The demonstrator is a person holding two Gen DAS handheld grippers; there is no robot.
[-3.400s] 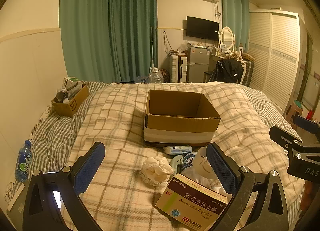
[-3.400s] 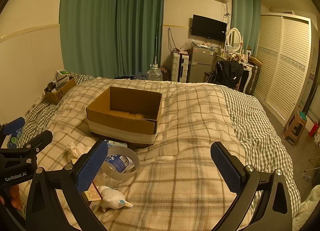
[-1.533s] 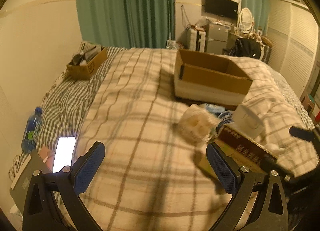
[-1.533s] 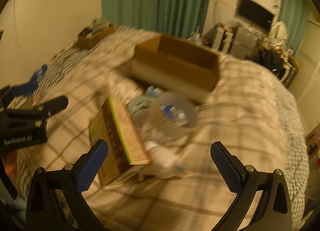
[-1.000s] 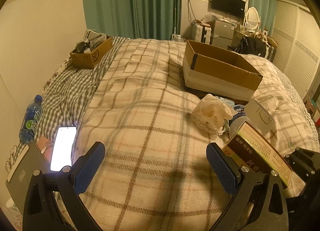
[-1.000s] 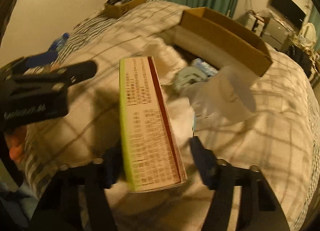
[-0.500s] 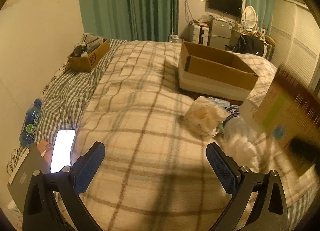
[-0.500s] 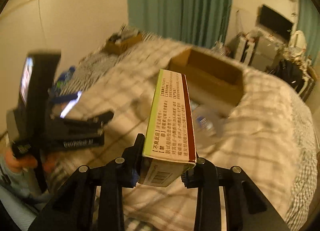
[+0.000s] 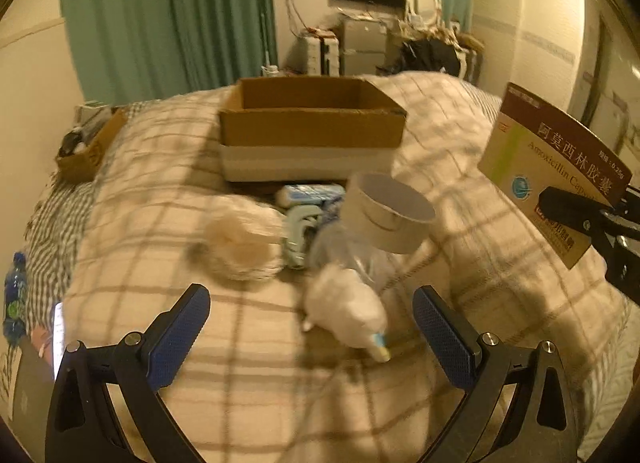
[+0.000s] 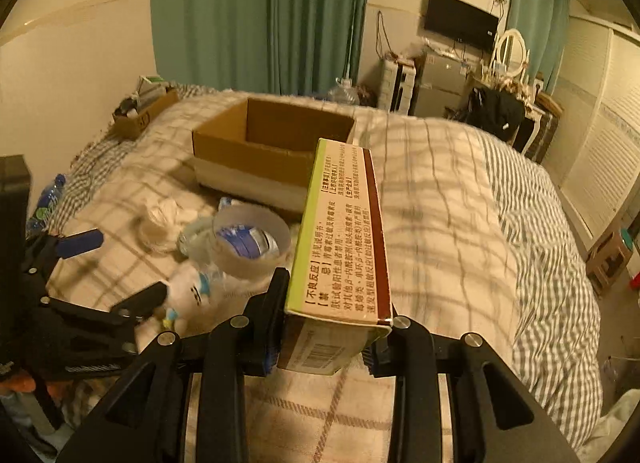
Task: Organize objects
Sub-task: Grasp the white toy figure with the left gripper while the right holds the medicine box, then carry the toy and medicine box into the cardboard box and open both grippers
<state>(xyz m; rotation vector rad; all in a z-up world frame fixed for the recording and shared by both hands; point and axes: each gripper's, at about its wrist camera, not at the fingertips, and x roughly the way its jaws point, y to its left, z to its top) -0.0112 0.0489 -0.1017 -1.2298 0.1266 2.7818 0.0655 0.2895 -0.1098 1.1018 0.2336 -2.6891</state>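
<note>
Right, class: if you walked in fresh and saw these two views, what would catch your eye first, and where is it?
First, the medicine box, clamped in the right gripper and held above the plaid bedspread. Behind it, the open cardboard box sits mid-bed. Before that box lies a small heap: a tape roll, a white plush toy and a crumpled cloth, with the left gripper open just short of the toy.

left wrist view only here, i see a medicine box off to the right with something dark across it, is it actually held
Observer: Yes, the right gripper is shut on the medicine box, clamping its near end.
Operator: anything in the cardboard box yet
Observer: The right wrist view shows part of the cardboard box interior, and nothing shows there; its floor is mostly hidden.
Operator: is my left gripper near anything
Observer: The left gripper is open, beside the white stuffed toy.
</note>
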